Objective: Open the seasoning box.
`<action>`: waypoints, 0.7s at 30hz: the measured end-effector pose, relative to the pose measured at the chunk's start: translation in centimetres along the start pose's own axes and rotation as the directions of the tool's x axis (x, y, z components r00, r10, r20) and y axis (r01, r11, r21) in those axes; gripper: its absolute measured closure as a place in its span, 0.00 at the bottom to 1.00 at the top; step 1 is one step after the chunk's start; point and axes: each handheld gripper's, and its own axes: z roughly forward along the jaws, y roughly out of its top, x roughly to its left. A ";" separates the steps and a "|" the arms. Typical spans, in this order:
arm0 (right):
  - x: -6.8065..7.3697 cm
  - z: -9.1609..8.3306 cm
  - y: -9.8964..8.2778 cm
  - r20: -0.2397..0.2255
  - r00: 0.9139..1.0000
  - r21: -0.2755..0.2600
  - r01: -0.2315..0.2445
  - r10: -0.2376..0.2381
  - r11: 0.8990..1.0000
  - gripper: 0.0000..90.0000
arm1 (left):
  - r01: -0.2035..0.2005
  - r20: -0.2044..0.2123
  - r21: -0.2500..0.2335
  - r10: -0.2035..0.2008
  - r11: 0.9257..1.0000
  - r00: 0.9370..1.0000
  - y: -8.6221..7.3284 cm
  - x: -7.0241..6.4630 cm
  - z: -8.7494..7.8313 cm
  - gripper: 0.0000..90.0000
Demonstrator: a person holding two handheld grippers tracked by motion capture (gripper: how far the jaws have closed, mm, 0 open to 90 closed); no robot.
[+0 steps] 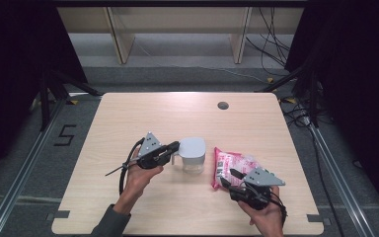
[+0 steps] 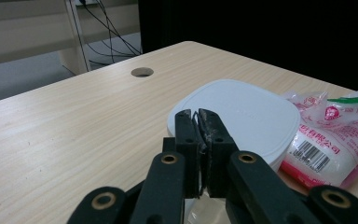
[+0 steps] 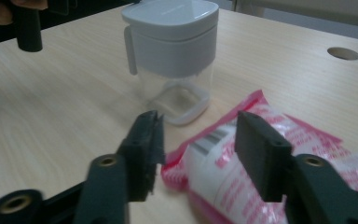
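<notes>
A clear container with a white lid (image 1: 193, 154) stands at the table's middle. My left gripper (image 1: 175, 146) is at its left side, shut, with its tips over the near edge of the lid (image 2: 242, 112). Nothing shows between those closed jaws (image 2: 198, 116). A pink and white printed bag (image 1: 232, 165) lies flat just right of the container (image 3: 172, 37). My right gripper (image 1: 228, 177) sits at the bag's near end. Its jaws stand apart (image 3: 199, 122) on either side of the bag's corner (image 3: 223, 158), and the pads are not pressing on it.
A round cable hole (image 1: 222, 105) is in the far part of the wooden table (image 1: 128, 113). Wooden shelf legs and loose cables (image 1: 271, 44) lie on the floor beyond the table. Dark curtains hang on both sides.
</notes>
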 end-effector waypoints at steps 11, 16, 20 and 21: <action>-0.5 4.3 2.5 -0.049 0.998 0.007 0.037 -0.037 0.999 0.99 | 0.013 0.002 -0.010 -0.013 1.000 1.000 -0.2 0.2 0.0 0.96; -0.5 5.4 3.8 -0.052 0.996 -0.002 0.067 -0.067 0.998 1.00 | 0.010 0.003 -0.012 -0.010 1.000 1.000 -0.2 0.3 0.0 0.96; -0.4 6.2 4.4 -0.036 0.997 0.002 0.068 -0.068 0.998 1.00 | 0.010 0.006 -0.013 -0.010 1.000 1.000 -0.3 0.3 0.0 0.96; -0.5 6.4 4.5 -0.047 0.997 -0.007 0.061 -0.062 0.998 1.00 | 0.012 0.005 -0.013 -0.012 1.000 1.000 -0.3 0.3 -0.1 0.96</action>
